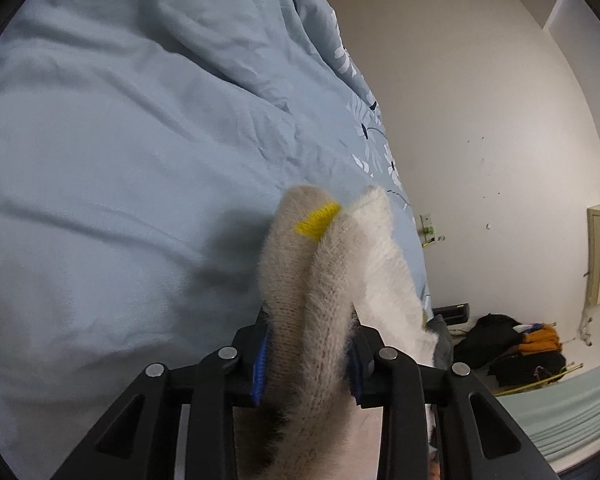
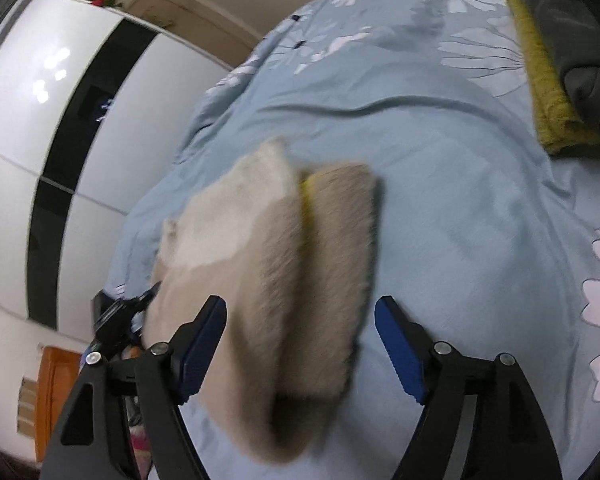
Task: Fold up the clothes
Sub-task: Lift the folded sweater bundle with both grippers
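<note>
A fuzzy beige and white knitted garment with a small yellow patch is folded into a thick roll. My left gripper is shut on it and holds it above the light blue bedspread. In the right wrist view the same garment hangs between the open blue fingers of my right gripper, which do not press on it. The left gripper shows at the garment's left side there.
A stack of a yellow towel under a dark grey garment lies on the bed at the far right. A white and black wardrobe stands beside the bed. Dark clothes lie on the floor by the wall.
</note>
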`<state>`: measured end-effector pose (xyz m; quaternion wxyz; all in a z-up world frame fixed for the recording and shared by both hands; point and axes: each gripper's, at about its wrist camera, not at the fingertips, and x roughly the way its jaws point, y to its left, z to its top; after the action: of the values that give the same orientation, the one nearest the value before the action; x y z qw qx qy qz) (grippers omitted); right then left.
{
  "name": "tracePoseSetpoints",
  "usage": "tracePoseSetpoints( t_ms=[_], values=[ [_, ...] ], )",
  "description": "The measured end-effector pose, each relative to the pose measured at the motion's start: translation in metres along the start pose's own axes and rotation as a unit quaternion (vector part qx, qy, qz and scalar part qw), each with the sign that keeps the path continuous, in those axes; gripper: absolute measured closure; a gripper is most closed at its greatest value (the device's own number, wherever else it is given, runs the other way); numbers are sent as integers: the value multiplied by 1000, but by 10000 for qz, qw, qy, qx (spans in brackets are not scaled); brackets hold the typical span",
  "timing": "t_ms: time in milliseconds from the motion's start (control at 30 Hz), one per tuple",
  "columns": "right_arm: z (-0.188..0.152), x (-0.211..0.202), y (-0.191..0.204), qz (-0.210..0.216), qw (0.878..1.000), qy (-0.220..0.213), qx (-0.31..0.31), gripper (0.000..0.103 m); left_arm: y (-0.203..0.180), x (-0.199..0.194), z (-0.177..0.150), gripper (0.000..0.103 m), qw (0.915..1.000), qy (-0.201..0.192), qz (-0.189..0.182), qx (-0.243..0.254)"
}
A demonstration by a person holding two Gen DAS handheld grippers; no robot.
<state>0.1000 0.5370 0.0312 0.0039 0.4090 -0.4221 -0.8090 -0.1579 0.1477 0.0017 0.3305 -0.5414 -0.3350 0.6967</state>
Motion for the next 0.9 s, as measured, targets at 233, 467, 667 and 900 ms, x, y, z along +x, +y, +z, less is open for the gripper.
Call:
tracePoseSetpoints(
  t_ms=[233, 467, 667, 900],
  values=[
    [20, 26, 5, -194, 9994, 275, 40, 25, 5, 0, 2, 68, 10000, 92, -14, 0],
    [14, 21, 4, -123, 9997, 165, 101, 43, 6, 4, 8, 67, 9998, 167, -38, 46],
    [12, 10, 14, -199, 9998, -44, 65, 74, -14, -1, 8, 70, 9990, 121, 189, 382],
    [17, -25, 21, 186, 9992, -347, 17, 77, -72, -12, -1, 73, 9927, 304, 283, 1131]
  ],
)
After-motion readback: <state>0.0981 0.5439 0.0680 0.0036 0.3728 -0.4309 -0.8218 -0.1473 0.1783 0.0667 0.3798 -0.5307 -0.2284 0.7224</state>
